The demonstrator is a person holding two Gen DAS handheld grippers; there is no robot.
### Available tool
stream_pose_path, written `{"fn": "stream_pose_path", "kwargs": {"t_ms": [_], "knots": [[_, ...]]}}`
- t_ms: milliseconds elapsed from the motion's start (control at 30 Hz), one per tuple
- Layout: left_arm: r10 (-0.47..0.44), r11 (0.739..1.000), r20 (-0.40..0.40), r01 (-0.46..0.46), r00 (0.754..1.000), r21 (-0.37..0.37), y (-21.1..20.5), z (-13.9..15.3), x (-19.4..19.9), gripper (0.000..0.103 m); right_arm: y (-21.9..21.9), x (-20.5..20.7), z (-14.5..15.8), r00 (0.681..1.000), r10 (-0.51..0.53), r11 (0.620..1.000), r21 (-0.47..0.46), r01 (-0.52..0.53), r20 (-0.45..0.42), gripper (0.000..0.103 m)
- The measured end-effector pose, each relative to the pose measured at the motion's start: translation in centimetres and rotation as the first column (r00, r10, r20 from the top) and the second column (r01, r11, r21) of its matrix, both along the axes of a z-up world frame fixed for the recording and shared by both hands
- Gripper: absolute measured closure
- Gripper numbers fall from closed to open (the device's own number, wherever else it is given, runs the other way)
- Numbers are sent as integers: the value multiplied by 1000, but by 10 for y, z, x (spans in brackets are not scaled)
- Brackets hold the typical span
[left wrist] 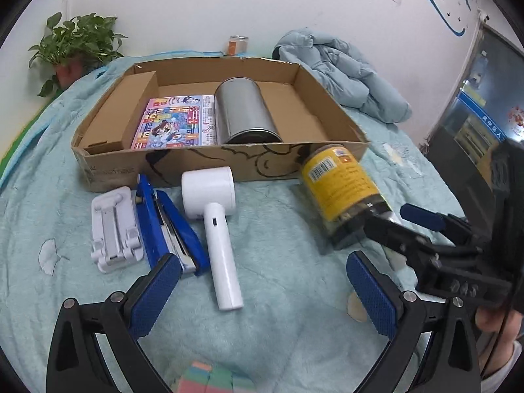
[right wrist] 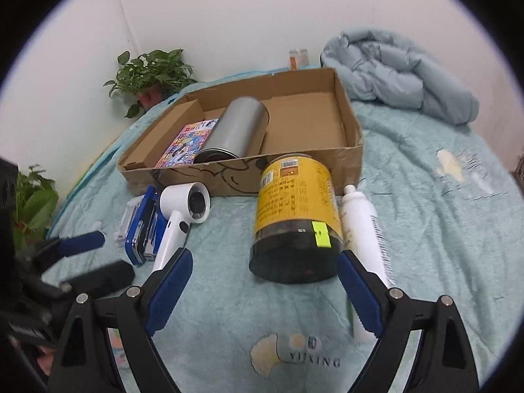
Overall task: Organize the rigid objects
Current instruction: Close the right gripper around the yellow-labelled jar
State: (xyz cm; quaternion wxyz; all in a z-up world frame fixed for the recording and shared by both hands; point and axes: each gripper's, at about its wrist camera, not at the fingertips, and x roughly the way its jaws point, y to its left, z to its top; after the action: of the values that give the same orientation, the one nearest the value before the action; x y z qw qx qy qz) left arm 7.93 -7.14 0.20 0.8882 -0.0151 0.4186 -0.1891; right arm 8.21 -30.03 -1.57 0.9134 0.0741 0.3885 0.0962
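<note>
Right gripper: fingers spread, releasing the yellow jar | Left gripper: spread, empty | Cardboard box: collects sorted items, silver can inside

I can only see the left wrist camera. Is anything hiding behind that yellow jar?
Observer: Yes, a white bottle lies beside the yellow jar, on the side away from your camera.
Operator: And that white gadget with the handle, what is on its head?
Observer: The white gadget has a round dark opening in its head, facing the right camera.
Operator: Does the jar carry anything besides its yellow label?
Observer: A small neon-green sticker sits at the label's lower edge, above the dark base.
</note>
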Motion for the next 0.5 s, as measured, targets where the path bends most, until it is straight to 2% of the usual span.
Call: {"fn": "stream_pose_path", "kwargs": {"t_ms": [100, 133, 167, 233, 300, 367, 433, 500], "knots": [[-2, 998, -50, -1, 999, -56, 4, -8, 14, 1, -3, 24, -9, 999, -17, 999, -38, 16, -31, 13], [-1, 998, -68, -4, 998, -69, 6, -11, 17, 1, -5, 29, -12, 999, -26, 998, -49, 24, -38, 16], [3, 997, -85, -10, 996, -79, 7, -13, 21, 1, -7, 32, -17, 998, -47, 998, -54, 45, -48, 32], [6, 995, -108, -16, 994, -95, 11, -17, 26, 1, -8, 27, -17, 998, -54, 997, -56, 52, -32, 38], [-14, 994, -125, 0, 992, -106, 9, -19, 29, 1, -8, 16, -12, 1000, -25, 999, -34, 25, -7, 53], [-54, 990, -149, 33, 987, -135, 4, -23, 32, 1, -6, 0, -5, 1000, -15, 1000, -27, 15, -10, 81], [-100, 982, -175, 69, 979, -174, -4, -28, 40, 1, -3, -2, -9, 999, 6, 999, -49, -9, -52, 82], [-115, 980, -199, 78, 973, -185, -11, -33, 50, 1, -2, -2, -19, 993, 26, 999, -20, -28, -118, 81]]}}
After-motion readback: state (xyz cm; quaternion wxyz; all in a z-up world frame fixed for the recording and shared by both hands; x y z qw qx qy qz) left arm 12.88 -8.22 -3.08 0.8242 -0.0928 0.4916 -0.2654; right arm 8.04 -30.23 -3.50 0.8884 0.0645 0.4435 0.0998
